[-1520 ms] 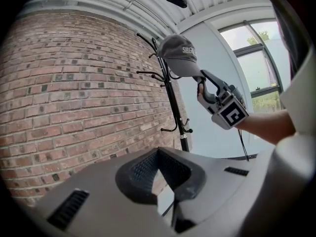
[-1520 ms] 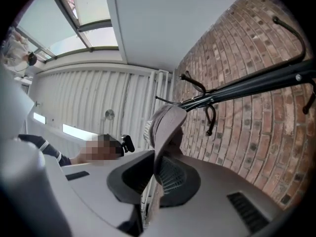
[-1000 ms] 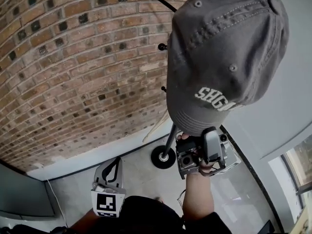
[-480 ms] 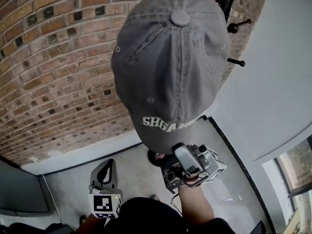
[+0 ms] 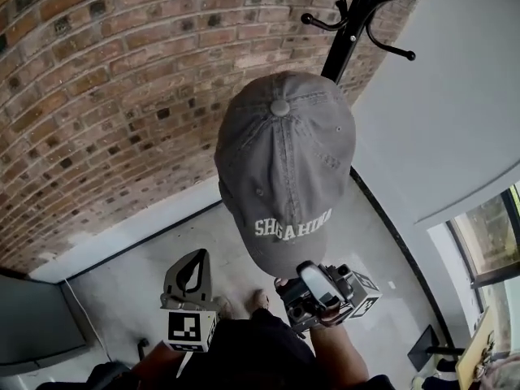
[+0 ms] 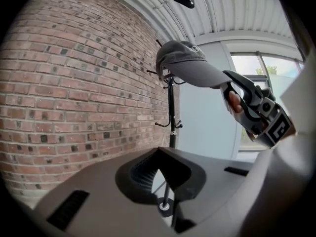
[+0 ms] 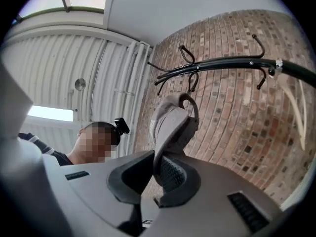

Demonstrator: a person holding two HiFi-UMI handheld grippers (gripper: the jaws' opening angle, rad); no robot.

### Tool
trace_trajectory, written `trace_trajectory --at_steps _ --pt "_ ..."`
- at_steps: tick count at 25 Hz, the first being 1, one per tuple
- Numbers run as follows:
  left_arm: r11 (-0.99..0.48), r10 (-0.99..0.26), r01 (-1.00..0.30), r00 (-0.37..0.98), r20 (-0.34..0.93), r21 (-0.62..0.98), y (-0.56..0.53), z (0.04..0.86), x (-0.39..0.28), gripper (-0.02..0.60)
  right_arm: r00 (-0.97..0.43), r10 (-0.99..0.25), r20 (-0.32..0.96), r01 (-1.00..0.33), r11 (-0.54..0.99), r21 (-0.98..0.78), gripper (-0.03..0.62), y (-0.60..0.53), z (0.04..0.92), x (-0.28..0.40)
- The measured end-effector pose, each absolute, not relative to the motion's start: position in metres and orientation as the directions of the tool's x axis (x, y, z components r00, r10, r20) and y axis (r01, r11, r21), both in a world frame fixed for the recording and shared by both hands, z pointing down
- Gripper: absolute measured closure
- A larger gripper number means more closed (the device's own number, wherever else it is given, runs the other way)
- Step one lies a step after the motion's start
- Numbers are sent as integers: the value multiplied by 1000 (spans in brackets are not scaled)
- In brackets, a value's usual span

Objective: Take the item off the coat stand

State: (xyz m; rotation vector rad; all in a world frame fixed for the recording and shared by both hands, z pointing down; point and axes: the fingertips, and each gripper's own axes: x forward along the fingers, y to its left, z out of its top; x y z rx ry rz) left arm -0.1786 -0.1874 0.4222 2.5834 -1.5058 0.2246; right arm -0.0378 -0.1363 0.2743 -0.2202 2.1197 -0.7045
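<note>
A grey baseball cap [image 5: 284,169] with white lettering hangs free in the air, clear of the black coat stand [image 5: 357,15] behind it. My right gripper [image 5: 313,287] is shut on the brim's edge; in the right gripper view the brim [image 7: 173,127] is pinched between the ribbed pads of that gripper [image 7: 158,169]. The stand's hooks [image 7: 222,63] are bare. My left gripper [image 5: 193,258] hangs low at the left, jaws together on nothing. Its own view shows the left gripper [image 6: 159,154], with the cap [image 6: 190,65], the right gripper [image 6: 256,112] and the stand [image 6: 170,117] ahead.
A brick wall [image 5: 106,96] runs behind and left of the stand, a white wall [image 5: 455,104] to its right. The stand's round base [image 6: 163,206] rests on the pale floor [image 5: 122,299]. A window [image 5: 487,242] lies at the far right.
The cap has come down and away from the stand's hooks with the right gripper still shut on its brim. The stand's top now shows bare. The left gripper has barely moved.
</note>
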Motion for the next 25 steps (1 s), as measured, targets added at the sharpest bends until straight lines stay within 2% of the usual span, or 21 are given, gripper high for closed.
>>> trace_trajectory --at_steps 8,11,20,25 --pt "-587 -796 -807 590 133 67 -169 415 -126 557 -596 -555 -580 -21 733 -680 563 -94 333 -2" --pt "-622 -767 -781 623 156 61 -153 419 -101 557 -574 -589 -570 -42 715 -697 563 -77 346 17" --pt "-672 -729 -741 662 175 4 -81 413 -9 557 -530 -606 -593 -63 725 -686 563 2 355 102" --pt "-662 -731 -750 640 238 -17 -37 423 26 557 -546 -595 -590 -59 730 -681 563 44 359 139"
